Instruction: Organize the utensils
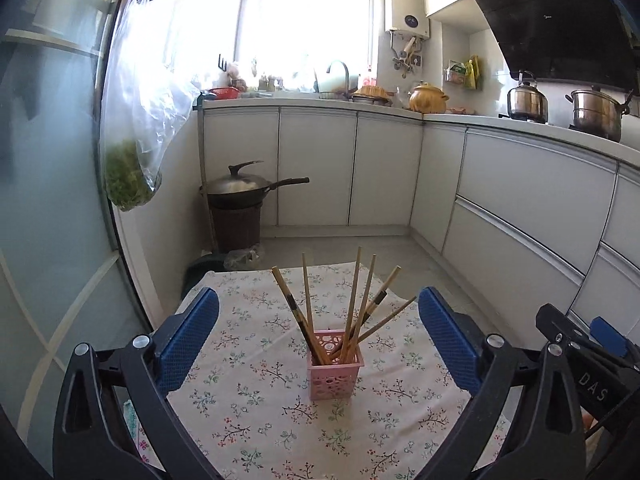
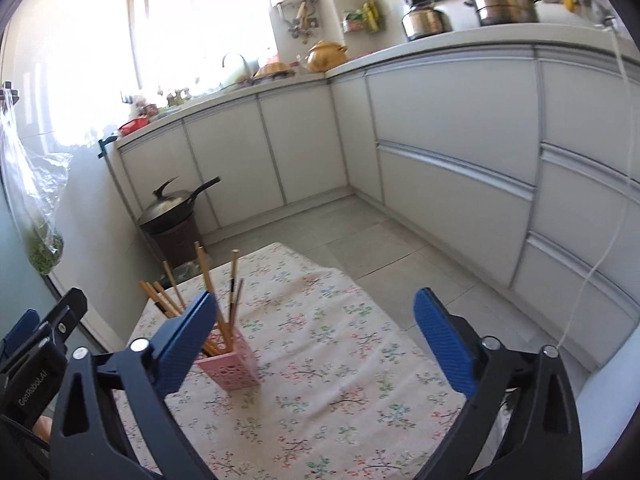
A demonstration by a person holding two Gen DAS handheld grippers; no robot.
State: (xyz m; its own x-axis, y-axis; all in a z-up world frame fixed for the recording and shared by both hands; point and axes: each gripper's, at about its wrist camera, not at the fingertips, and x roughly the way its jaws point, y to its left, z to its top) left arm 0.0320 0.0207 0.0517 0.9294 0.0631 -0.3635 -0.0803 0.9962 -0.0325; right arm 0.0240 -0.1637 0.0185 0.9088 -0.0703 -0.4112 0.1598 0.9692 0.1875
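Chopsticks (image 1: 352, 308) stood upright in the pink holder (image 1: 335, 368), dead ahead of your empty, wide-open left gripper (image 1: 318, 344); your right gripper (image 2: 316, 344), likewise open, aimed right of it.

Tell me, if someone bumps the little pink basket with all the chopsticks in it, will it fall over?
Probably, yes. The pink basket is narrow, and the chopsticks stick up far above its rim, leaning outward, so it looks top-heavy. Its holey plastic walls suggest it is light. It may also slide, dragging the flowered tablecloth into wrinkles.
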